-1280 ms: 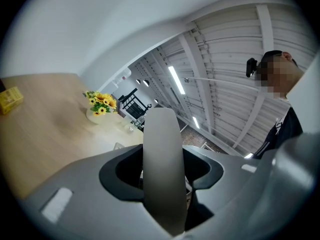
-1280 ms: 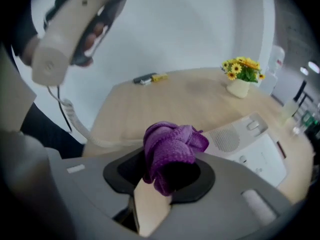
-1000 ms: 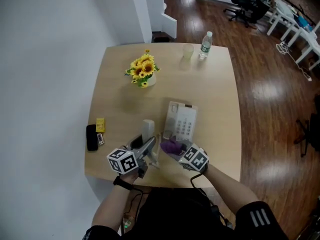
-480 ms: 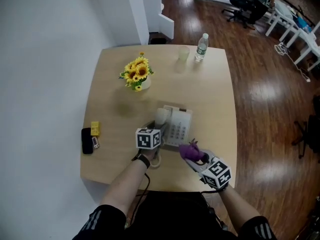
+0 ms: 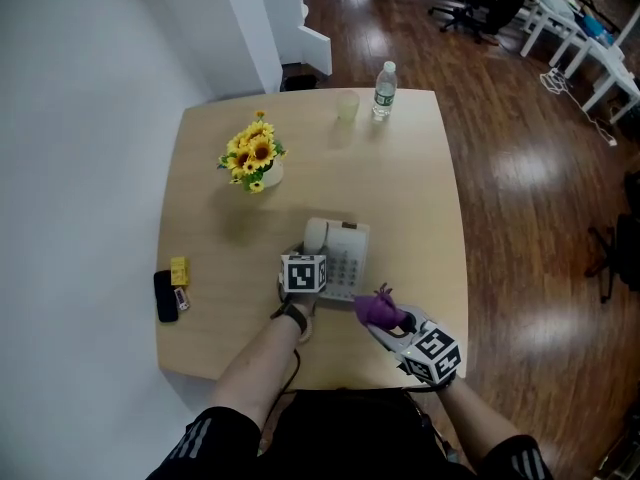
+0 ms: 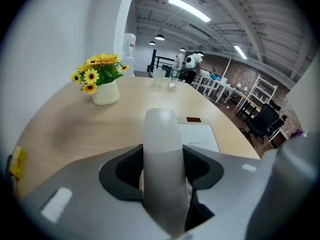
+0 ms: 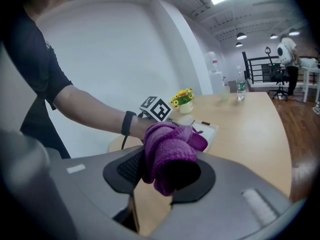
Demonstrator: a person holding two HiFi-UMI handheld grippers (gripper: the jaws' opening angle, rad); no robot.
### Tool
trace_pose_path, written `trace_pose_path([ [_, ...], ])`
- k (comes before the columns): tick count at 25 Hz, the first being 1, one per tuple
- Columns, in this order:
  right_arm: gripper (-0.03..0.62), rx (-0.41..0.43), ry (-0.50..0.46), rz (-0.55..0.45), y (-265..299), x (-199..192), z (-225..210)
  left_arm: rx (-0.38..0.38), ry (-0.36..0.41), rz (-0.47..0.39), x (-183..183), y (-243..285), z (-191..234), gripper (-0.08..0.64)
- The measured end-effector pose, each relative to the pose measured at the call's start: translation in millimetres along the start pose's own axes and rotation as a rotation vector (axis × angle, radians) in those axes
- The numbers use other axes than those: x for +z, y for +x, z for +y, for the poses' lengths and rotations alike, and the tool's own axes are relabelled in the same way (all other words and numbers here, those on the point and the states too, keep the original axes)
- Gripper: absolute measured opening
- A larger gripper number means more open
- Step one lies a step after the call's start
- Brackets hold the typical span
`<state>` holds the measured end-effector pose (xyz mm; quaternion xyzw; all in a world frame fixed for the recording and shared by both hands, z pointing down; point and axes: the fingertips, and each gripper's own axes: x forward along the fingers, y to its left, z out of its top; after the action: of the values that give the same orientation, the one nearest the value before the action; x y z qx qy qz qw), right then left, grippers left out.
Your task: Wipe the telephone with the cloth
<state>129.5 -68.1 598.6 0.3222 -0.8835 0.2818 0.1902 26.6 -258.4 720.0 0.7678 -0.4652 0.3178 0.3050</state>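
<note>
The white telephone [image 5: 345, 258] lies in the middle of the wooden table [image 5: 420, 178]. Its handset [image 5: 314, 235] rests along the phone's left side, and my left gripper [image 5: 303, 258] is shut on that handset [image 6: 162, 169], which fills the space between the jaws in the left gripper view; the phone base [image 6: 199, 136] lies just right of it. My right gripper [image 5: 385, 320] sits at the phone's near right corner, shut on a bunched purple cloth [image 5: 378, 308]. The cloth [image 7: 170, 156] bulges between the jaws in the right gripper view.
A vase of sunflowers [image 5: 251, 158] stands back left. A clear cup [image 5: 347, 108] and a water bottle [image 5: 383, 87] are at the far edge. A black case [image 5: 164, 296] and a yellow object [image 5: 179, 271] lie at the left edge.
My left gripper carried the handset from the table's front edge onto the phone's left side. My right gripper drew back to the right with the cloth, off the phone's near end.
</note>
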Motion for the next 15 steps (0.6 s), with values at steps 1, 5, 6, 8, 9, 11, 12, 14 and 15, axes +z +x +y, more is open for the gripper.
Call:
trace_pose_path([
  [1,0.150,-0.001,0.005,0.000,-0.5,0.1,-1.8,0.013,0.010,0.008,-0.3,2.0,-0.3,0.222],
  [5,0.152,0.004,0.014,0.005,-0.3,1.5,-3.5,0.054,0.062,0.007,1.3,5.5,0.2,0.230],
  [6,0.152,0.008,0.013,0.003,-0.6,2.8,-2.1,0.057,0.077,0.006,1.4,5.9,0.5,0.235],
  [8,0.152,0.013,0.009,-0.005,-1.6,4.7,0.2,0.043,0.091,0.016,-0.6,7.8,-1.1,0.249],
  [9,0.152,0.014,0.009,-0.009,-1.9,5.0,0.8,0.027,0.089,0.023,-2.2,9.1,-2.9,0.271],
  [11,0.152,0.015,0.015,-0.014,-2.6,4.3,2.0,0.004,0.090,0.021,-1.9,8.8,-5.4,0.301],
  [12,0.152,0.017,0.020,-0.018,-3.4,4.4,2.9,0.001,0.099,0.010,-0.1,7.1,-5.7,0.307],
  [14,0.152,0.020,0.023,-0.030,-5.8,7.4,4.7,-0.007,0.121,-0.019,6.3,0.2,-6.6,0.310],
  [15,0.152,0.020,0.022,-0.038,-7.5,10.3,5.4,-0.015,0.130,-0.034,9.7,-5.3,-7.7,0.313],
])
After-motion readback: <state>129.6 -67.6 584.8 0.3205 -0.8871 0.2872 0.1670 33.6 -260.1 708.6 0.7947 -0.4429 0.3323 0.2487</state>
